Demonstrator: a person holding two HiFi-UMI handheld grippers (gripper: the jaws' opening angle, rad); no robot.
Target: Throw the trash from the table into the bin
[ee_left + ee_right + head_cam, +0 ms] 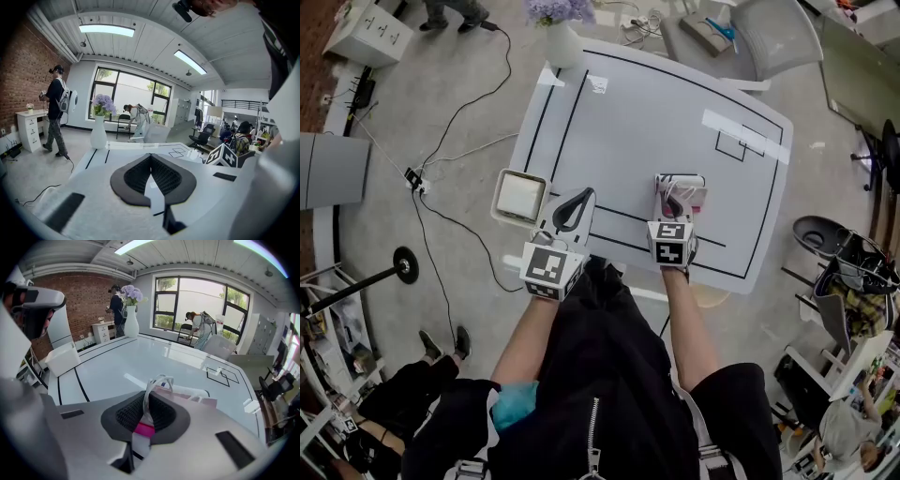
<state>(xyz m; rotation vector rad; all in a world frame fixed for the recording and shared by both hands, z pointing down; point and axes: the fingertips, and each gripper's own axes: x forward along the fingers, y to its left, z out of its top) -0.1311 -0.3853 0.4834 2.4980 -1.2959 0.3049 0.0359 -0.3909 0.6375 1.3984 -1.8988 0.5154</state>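
**Right gripper**: jaws nearly together, pinching a white-and-pink wrapper that lies on the white table near its front edge.

**Left gripper**: jaws together with nothing between them, over the table's front left corner, beside 1 white bin.

bright even daylight from big windows, ceiling strip lights, glare on white table, dark fisheye edges
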